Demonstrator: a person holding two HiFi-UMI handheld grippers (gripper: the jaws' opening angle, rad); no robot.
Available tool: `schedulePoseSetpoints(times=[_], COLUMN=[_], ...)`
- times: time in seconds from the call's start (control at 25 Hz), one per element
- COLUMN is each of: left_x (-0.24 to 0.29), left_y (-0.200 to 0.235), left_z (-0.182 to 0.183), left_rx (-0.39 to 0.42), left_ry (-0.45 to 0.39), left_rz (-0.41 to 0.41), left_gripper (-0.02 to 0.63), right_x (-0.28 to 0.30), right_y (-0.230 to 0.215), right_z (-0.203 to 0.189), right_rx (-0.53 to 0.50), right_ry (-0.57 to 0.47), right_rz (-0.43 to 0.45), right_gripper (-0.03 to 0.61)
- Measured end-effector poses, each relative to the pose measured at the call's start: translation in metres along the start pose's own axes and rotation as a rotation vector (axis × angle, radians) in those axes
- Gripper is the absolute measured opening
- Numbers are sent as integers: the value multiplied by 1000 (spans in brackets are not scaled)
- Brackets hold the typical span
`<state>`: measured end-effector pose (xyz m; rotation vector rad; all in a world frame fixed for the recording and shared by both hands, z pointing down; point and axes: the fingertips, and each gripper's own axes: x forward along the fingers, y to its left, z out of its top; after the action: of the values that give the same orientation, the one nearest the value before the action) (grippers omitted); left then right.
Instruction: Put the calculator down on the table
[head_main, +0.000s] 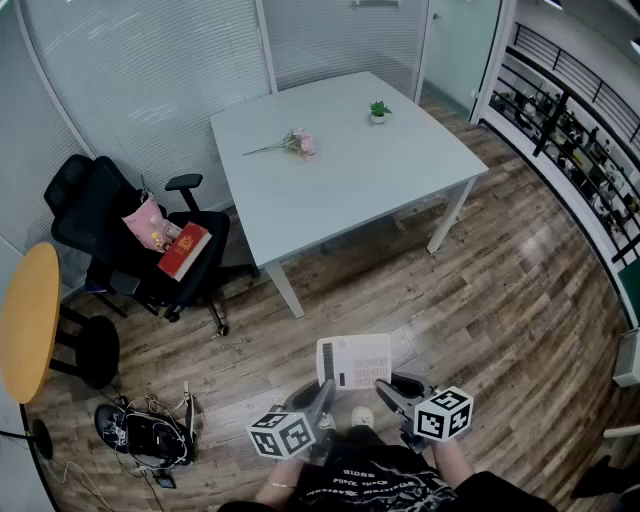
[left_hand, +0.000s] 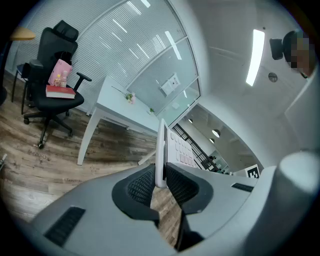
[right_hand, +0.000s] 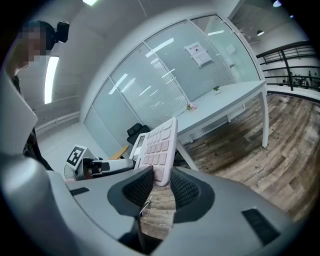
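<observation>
Pinching a flat white rectangular calculator (head_main: 353, 361) by its near corners: left gripper (head_main: 323, 393) and right gripper (head_main: 388, 390), jaws clamped on its edge. Calculator held above brown wooden floor (head_main: 480, 270), well apart from pale rectangular table (head_main: 350, 180).

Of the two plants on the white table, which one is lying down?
The pink flower: it lies flat on the table, its stem pointing left. The green potted plant stands upright, farther back and to the right.

Calculator (head_main: 353, 361) key labels too small.
</observation>
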<state>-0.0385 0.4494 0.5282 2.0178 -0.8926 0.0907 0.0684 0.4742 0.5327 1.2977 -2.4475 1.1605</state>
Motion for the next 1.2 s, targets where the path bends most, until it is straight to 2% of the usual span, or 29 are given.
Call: schedulePoseSetpoints(times=[0.28,0.56,0.88,1.2], left_x=[-20,-34,-50,-31], left_y=[10,17,37,51], left_z=[2,10,17,28], left_rx=[-9,48,48,69], left_ry=[1,13,49,68], left_rz=[-3,-32,-40,-29], left_gripper=[78,78,78,80], right_x=[6,14,34,53], right_y=[22,39,55,39], right_z=[-7,-11,-21,-12], right_rx=[15,42,90,96], right_ry=[-20,-75,-103,-97], right_rz=[3,-15,-23,-14], right_gripper=[115,126,127,127])
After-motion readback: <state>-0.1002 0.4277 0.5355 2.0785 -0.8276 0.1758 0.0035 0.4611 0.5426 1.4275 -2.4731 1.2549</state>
